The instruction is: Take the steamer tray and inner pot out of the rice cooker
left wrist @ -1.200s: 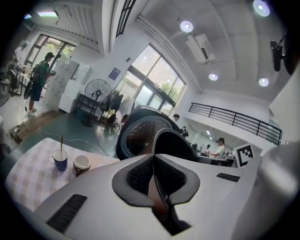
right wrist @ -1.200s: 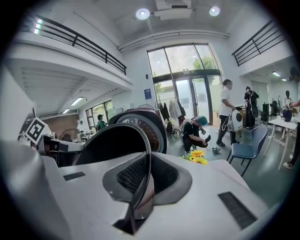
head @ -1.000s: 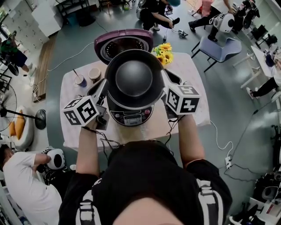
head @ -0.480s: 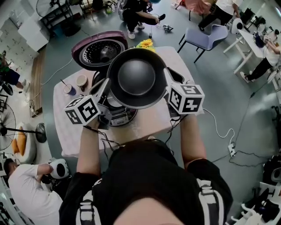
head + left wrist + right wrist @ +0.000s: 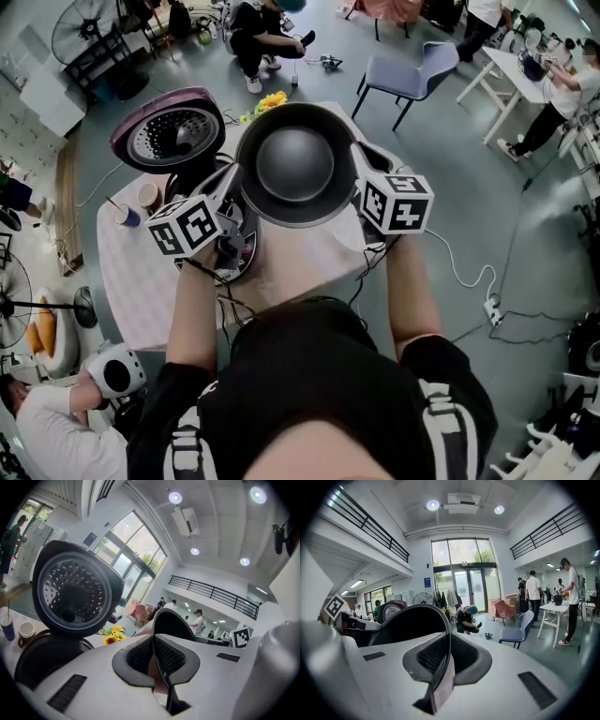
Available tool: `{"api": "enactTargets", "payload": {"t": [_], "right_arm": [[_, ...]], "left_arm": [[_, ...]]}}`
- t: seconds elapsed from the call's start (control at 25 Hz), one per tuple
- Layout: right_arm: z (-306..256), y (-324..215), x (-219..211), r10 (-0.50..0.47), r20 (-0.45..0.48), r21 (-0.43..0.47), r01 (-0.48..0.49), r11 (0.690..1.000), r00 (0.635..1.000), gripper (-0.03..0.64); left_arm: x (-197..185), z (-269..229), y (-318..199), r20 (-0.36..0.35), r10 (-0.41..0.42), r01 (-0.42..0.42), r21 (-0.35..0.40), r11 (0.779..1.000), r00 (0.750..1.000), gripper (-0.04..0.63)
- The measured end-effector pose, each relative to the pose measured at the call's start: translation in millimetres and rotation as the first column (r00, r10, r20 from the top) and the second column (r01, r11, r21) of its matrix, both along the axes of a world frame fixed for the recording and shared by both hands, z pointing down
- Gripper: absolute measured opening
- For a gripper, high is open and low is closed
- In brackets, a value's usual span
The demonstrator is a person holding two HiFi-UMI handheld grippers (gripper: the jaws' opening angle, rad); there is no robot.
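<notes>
I'm looking down on a desk (image 5: 309, 270) covered with a pale cloth. Towards its far left corner a tan cup (image 5: 149, 195) and a blue cup with a straw (image 5: 128, 216) stand just beside each other. Sunflowers (image 5: 270, 99) sit at the desk's far edge. Beyond them a person (image 5: 255, 26) crouches on the grey floor, and a bluish chair (image 5: 412, 67) stands to that person's right. A standing fan (image 5: 77, 26) is at the far left. On the floor to the right, a white cable runs to a power strip (image 5: 492, 307).
</notes>
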State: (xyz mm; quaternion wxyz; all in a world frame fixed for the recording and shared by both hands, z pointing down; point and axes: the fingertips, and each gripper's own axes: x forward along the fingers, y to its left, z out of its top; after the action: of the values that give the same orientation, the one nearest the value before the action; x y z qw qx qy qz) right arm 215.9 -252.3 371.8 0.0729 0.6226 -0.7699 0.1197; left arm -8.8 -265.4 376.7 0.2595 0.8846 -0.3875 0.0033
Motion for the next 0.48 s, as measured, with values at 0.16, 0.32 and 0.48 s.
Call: {"api": "enactTargets", "payload": {"t": [0.16,0.32,0.48], "right_arm": [[9,-21,32,-0.009,-0.002,-0.012,0.009,1.0,1.0,0.032],[24,-49,58,-0.02,-0.013,-0.031,0.02,0.999,1.0,0.032],[46,-81,74,-0.05,-0.005,-0.075,0.05,0.996,0.999,0.031]], "left_arm": [[31,8,-20,0.026,-0.016,0.016,-0.001,1.0,1.0,0.015],[57,24,-47,0.047,-0.039,0.04,-0.026,0.999,0.998,0.015],[73,56,-74,0.065,-0.059,0.065,-0.096,0.993,0.996,0.015]]}}
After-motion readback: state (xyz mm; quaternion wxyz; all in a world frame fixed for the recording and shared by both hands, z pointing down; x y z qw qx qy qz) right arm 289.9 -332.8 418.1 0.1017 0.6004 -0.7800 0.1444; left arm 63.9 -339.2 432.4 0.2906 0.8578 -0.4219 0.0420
